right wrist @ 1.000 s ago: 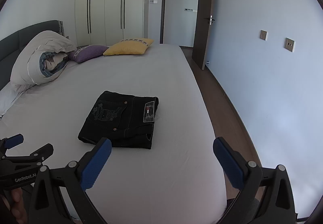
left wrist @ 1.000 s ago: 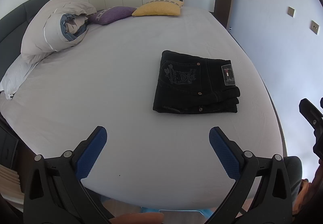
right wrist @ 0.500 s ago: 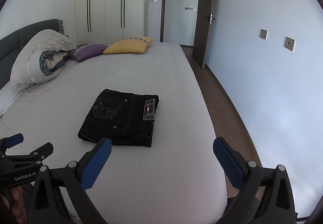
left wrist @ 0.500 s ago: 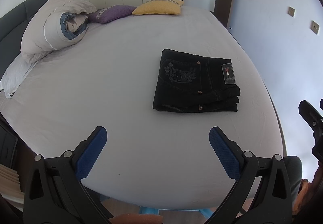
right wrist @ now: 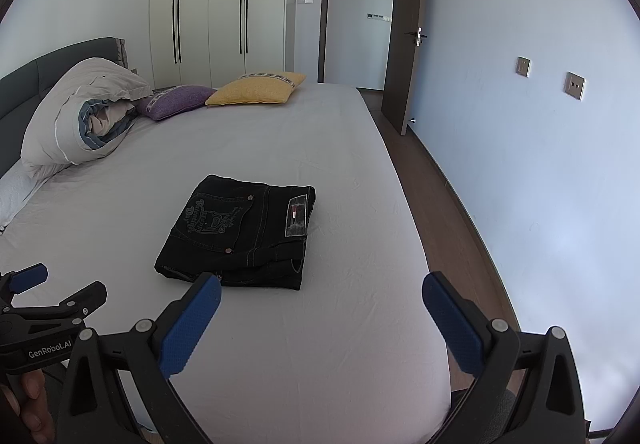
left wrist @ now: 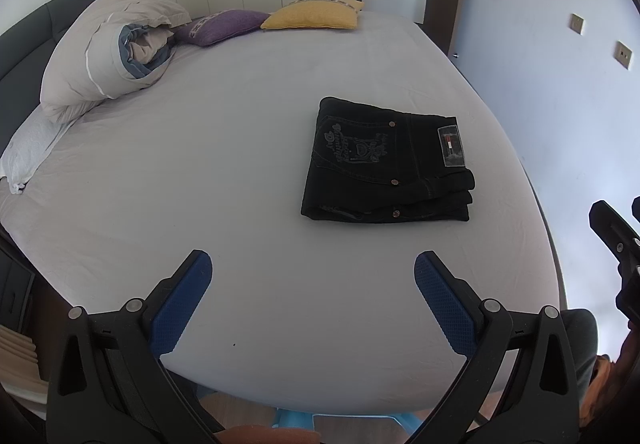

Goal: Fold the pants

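The folded black pants (left wrist: 386, 162) are lying on the bed (left wrist: 200, 164), at one o'clock beyond the left gripper (left wrist: 312, 296). They are lying at eleven o'clock from the right gripper (right wrist: 322, 314). Both grippers are hovering with jaws spread wide, gripping nothing.

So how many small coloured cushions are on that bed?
2. A purple fabric cushion lies at the head of the grey-sheeted bed, beside the rolled beige duvet; a yellow fabric cushion lies just right of it. More could be hidden behind the duvet.

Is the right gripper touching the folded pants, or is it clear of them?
Apart. The left wrist view shows the folded pants alone on the bed sheet, bare sheet all round, with the right gripper off at the frame edge; both grippers are open.
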`<action>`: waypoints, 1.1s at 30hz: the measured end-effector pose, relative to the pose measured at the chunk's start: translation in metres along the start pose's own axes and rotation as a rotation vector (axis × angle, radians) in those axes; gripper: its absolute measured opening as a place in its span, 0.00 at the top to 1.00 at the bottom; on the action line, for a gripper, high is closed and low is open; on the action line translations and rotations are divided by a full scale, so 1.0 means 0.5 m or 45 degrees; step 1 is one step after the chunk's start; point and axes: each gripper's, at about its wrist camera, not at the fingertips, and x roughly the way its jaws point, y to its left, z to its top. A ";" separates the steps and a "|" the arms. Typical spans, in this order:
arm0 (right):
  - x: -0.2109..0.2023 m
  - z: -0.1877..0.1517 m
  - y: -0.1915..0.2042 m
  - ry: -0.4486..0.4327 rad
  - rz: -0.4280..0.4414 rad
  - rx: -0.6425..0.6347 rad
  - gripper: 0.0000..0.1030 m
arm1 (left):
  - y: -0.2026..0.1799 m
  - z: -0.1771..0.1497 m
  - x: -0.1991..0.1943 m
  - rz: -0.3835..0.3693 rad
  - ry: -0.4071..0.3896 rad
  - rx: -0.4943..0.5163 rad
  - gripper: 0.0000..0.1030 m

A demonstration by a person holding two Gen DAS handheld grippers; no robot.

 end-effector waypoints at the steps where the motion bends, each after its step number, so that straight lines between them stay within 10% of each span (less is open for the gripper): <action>1: 0.000 0.000 0.000 -0.001 0.000 0.000 0.00 | 0.000 0.000 0.000 -0.001 0.000 0.001 0.00; 33: 0.001 -0.003 -0.001 0.004 0.002 0.000 0.00 | 0.001 0.001 -0.004 -0.005 0.000 -0.004 0.00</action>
